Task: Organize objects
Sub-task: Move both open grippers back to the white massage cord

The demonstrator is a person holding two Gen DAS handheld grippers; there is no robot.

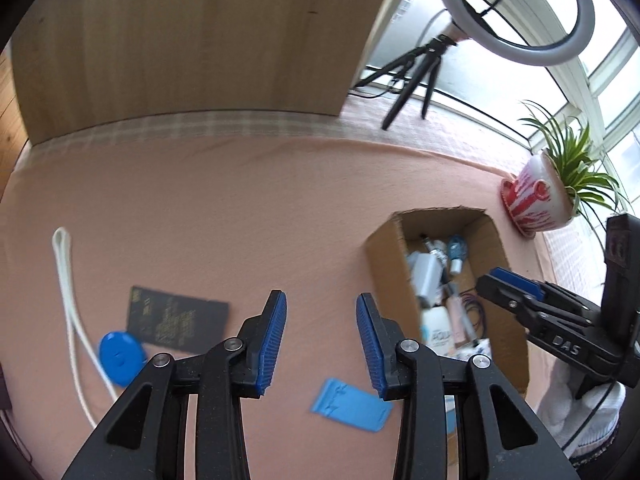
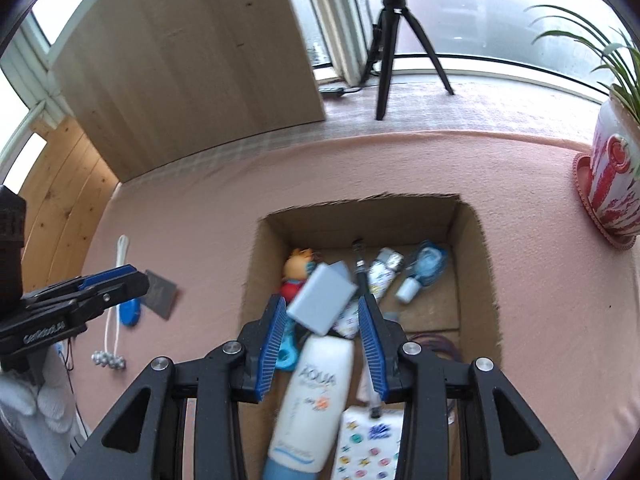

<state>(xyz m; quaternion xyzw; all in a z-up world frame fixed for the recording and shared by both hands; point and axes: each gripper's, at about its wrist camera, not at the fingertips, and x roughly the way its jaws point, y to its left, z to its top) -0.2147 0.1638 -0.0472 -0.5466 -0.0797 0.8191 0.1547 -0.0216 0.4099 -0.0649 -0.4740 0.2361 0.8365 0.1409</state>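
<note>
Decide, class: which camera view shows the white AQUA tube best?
The right wrist view: the white AQUA tube lies large in the cardboard box, its label readable. The left wrist view shows only a small, blurred part of it beyond the left hand-held gripper.

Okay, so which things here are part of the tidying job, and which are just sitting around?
Part of the job: cardboard box, white tube inside it, blue clip, blue disc, black card, white cord.

Just there: potted plant, tripod, wooden board.
</note>
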